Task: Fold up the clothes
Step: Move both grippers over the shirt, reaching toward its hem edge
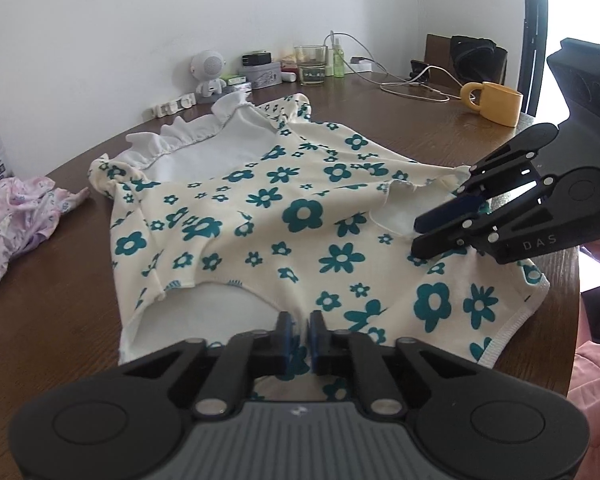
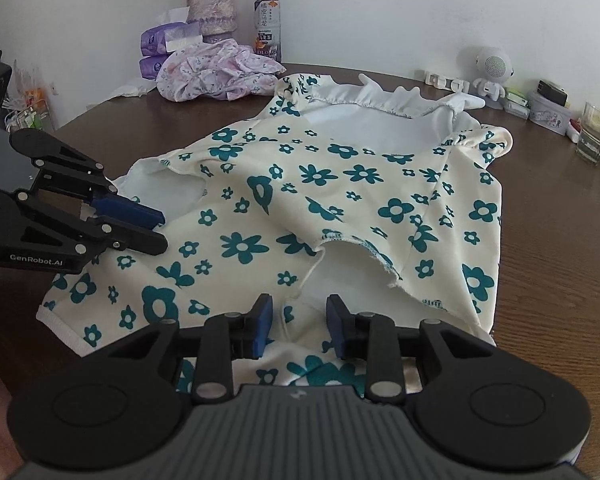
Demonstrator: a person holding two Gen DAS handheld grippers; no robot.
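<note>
Lying rumpled on the table [image 1: 60, 300], the floral top [image 1: 300, 216] was pinched at its hem by the left gripper [image 1: 301, 338]; the right gripper [image 2: 299, 326] gaped over cloth, likely readying a fold.

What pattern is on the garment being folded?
Teal flowers on cream fabric, with a white ruffled collar: the garment shows best in the right wrist view.

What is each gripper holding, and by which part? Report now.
The left gripper seems to pinch the top at its near edge. The right gripper is open over the fabric and holds nothing.
</note>
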